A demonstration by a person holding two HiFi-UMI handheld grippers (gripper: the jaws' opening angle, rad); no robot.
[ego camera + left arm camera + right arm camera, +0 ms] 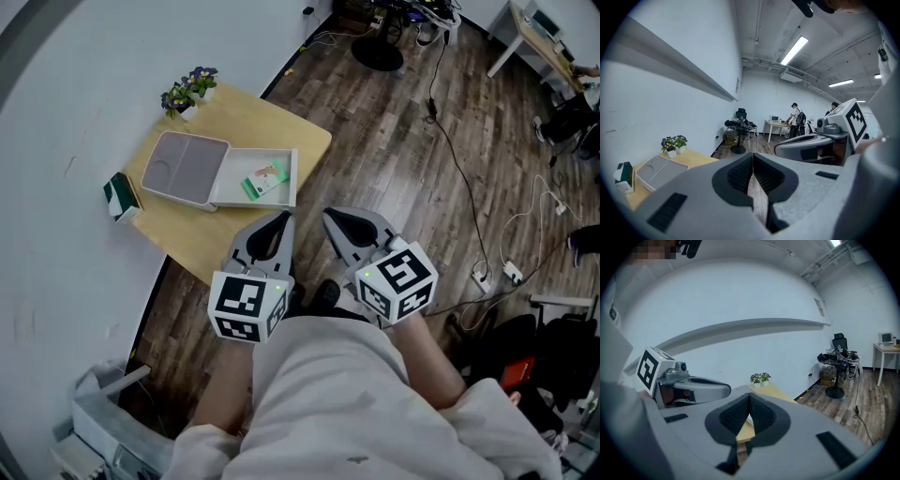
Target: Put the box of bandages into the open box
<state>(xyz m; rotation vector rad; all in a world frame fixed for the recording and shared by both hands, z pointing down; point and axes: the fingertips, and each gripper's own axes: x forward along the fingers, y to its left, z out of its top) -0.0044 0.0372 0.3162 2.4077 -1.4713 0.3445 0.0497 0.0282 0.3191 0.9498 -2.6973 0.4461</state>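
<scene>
The open white box [225, 192] lies on the small wooden table [272, 117], its grey lid [183, 169] folded out to the left. A green-and-white box of bandages [264, 178] rests inside the tray. My left gripper [284, 217] and right gripper [328, 216] hang side by side off the table's near edge, close to my body. Both are shut with nothing between the pads. In the left gripper view the left gripper [752, 157] has its jaws meeting, with the lid [658, 171] far to the left. The right gripper [749, 397] looks the same in its own view.
A small pot of purple flowers [190, 91] stands at the table's far corner. A green tissue box [120, 197] sits at the left end by the white wall. Cables [450, 141] trail across the wooden floor, and a desk [539, 37] stands at the back right.
</scene>
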